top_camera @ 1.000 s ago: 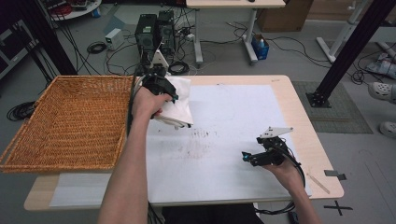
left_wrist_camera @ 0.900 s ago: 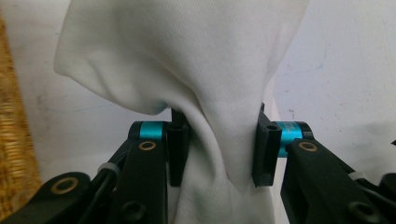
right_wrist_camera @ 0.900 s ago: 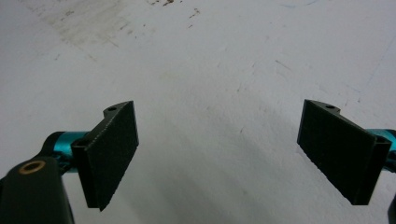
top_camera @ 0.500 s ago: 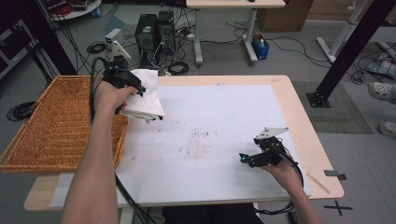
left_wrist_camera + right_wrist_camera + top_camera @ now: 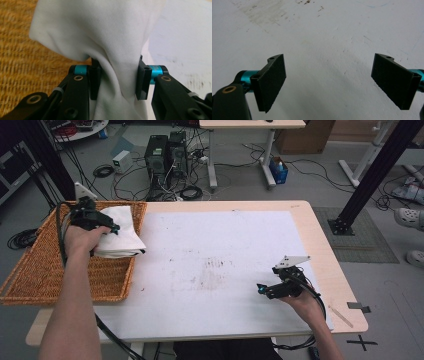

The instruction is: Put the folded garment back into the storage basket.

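**High view: cloth over the basket rim, release left to do**

High view shows the left claw (image 5: 107, 227) holding a folded white cloth (image 5: 122, 237) at the right edge of the wicker basket (image 5: 40, 270). Most of the cloth hangs over the basket's inside; its right end juts past the rim toward the table (image 5: 225, 245). In the left gripper view the jaws are clamped on a bunched fold of the cloth (image 5: 100, 30), with wicker at the left and the white table sheet at the right.

The right claw (image 5: 265, 290) rests low over the table near the person's side, well apart from the basket. In the right gripper view its jaws stand wide apart with nothing between them, just bare stained sheet below.

My reading: the carry is nearly finished. What remains is to move the cloth fully inside the rim, lower it, and let go. The overhanging end may catch on the rim.
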Action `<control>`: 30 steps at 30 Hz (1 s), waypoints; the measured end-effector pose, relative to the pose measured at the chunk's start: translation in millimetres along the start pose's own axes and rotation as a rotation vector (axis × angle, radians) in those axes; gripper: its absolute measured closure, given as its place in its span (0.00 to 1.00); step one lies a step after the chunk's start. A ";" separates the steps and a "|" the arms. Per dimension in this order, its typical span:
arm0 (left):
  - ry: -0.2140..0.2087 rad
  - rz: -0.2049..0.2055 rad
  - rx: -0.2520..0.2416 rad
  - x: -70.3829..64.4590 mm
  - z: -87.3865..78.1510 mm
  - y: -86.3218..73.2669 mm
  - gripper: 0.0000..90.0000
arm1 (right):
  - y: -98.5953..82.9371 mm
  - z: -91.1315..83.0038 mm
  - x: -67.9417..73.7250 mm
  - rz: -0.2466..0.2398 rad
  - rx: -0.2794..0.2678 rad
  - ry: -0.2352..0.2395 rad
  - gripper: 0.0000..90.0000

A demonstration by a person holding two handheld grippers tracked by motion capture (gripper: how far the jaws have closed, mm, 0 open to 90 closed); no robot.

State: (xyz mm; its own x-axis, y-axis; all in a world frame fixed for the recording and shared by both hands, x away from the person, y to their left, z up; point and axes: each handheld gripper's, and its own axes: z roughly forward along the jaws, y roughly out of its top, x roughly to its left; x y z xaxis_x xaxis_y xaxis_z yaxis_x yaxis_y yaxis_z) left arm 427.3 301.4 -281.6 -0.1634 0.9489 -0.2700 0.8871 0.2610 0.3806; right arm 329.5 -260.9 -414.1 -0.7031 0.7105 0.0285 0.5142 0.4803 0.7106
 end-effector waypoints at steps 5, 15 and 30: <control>0.037 -0.065 0.011 37.4 13.9 -10.8 0.71 | 0.8 0.0 -0.1 0.005 -0.003 -0.006 0.14; 0.132 -0.047 0.075 66.8 40.5 -29.0 0.70 | 1.9 -0.7 2.0 -0.001 -0.006 -0.004 0.14; 0.210 -0.050 0.099 90.6 46.1 -34.7 0.54 | 1.2 1.5 4.6 -0.003 0.007 -0.012 0.14</control>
State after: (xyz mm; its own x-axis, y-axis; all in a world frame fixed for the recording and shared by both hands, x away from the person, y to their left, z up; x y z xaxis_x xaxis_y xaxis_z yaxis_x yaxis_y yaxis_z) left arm 401.6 370.2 -360.0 -0.2854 0.9539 -0.0929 0.9118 0.3001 0.2803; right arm 327.7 -256.3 -414.1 -0.6989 0.7150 0.0176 0.5153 0.4863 0.7057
